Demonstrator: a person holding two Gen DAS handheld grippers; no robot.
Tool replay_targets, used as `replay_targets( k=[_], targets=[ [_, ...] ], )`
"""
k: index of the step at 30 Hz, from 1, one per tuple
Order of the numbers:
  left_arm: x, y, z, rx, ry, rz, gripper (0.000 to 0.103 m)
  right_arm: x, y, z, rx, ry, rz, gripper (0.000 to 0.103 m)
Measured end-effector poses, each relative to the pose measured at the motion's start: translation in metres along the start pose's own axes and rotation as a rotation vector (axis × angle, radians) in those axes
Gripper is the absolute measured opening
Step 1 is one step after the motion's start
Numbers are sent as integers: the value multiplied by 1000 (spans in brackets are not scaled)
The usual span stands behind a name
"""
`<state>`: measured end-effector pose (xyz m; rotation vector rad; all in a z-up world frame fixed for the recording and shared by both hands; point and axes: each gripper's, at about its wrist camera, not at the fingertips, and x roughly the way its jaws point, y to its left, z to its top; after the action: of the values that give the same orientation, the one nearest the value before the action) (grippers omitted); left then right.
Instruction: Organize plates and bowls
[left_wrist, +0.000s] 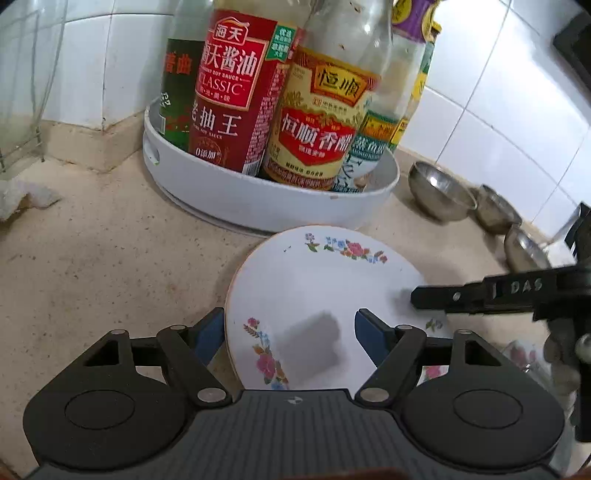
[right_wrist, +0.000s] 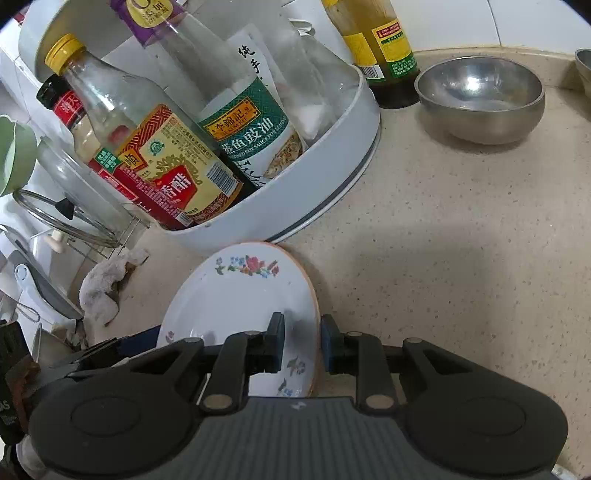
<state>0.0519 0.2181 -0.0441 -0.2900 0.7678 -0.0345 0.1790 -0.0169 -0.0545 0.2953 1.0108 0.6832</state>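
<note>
Labels first: ahead of the fingers the white round tray (left_wrist: 258, 206) is packed with bottles, and the red soy sauce bottle (left_wrist: 231, 96) reads "CLASSIC" with 海天酱油 and 老抽王 beneath, while the yellow-labelled vinegar bottle (left_wrist: 314, 133) beside it shows 恒顺香醋. From the right wrist view the green-labelled bottle (right_wrist: 251, 136) reads 李錦記 and 蒸鱼豉油, and a dark bottle (right_wrist: 384, 55) outside the tray has print too small to read. The bottle tops are cut off in the left view, and a glass lid (right_wrist: 70, 206) at the far left is only partly seen. On to the floral plate (right_wrist: 240, 295): the right gripper (right_wrist: 302, 345) has its jaws nearly together, one finger on the plate's face and one behind its orange rim, pinching that edge. The left gripper (left_wrist: 290, 334) stands wide, one blue pad outside the plate's left rim and the other over its face; whether either touches I cannot tell. The plate's (left_wrist: 317, 288) far rim sits just beside the tray. Beyond the right fingers, well apart, is a steel bowl (right_wrist: 480, 99); two further bowls behind it are blurred in the left view.
</note>
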Motion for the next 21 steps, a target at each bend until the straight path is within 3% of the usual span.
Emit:
replay_targets(
  k=[21],
  targets=[
    [-4,-25,9,24,-28,-6,79,-24,-20,6,136,-38,36,23]
  ],
)
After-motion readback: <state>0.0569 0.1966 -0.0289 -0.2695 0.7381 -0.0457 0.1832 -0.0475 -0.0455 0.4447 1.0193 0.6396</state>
